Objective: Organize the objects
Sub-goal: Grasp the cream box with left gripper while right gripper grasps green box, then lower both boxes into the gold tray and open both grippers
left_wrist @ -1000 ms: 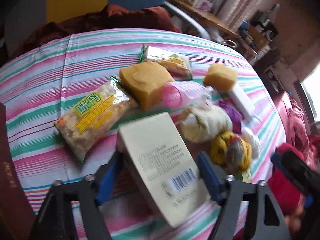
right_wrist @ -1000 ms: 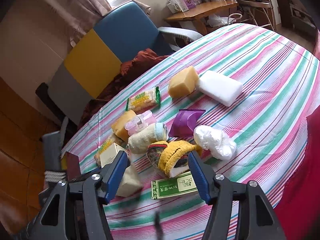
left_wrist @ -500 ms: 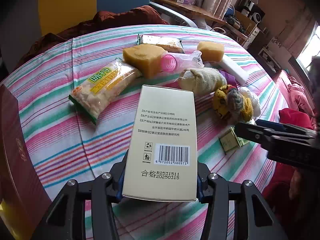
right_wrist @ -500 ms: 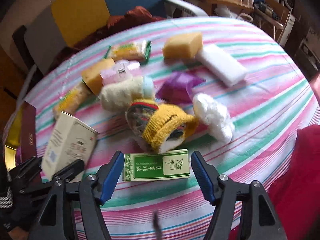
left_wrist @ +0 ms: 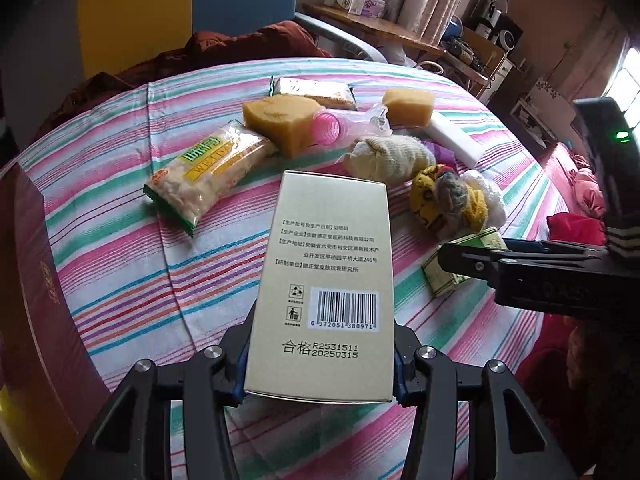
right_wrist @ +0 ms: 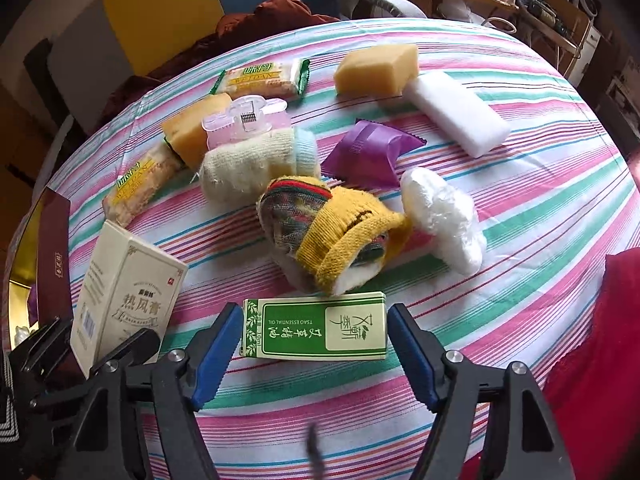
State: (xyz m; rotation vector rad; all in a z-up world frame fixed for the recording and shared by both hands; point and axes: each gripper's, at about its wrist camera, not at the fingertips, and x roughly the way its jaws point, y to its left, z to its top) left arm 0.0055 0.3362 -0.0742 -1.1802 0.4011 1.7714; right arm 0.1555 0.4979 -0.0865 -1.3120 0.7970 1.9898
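Two grippers, two boxes
Left gripper [left_wrist: 320, 376] clamps the beige box [left_wrist: 324, 280]; right gripper [right_wrist: 310, 344], jaws just widening, straddles the green box [right_wrist: 316, 330] untouched.

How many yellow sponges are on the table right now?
2. One yellow sponge lies at the far side touching the white block; the other sponge sits left of it, under the pink clip. None seems hidden.

striped tablecloth [right_wrist: 520, 208] under scattered sundries

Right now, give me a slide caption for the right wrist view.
Right gripper, jaws open, straddles the green essential oil box on the striped tablecloth.
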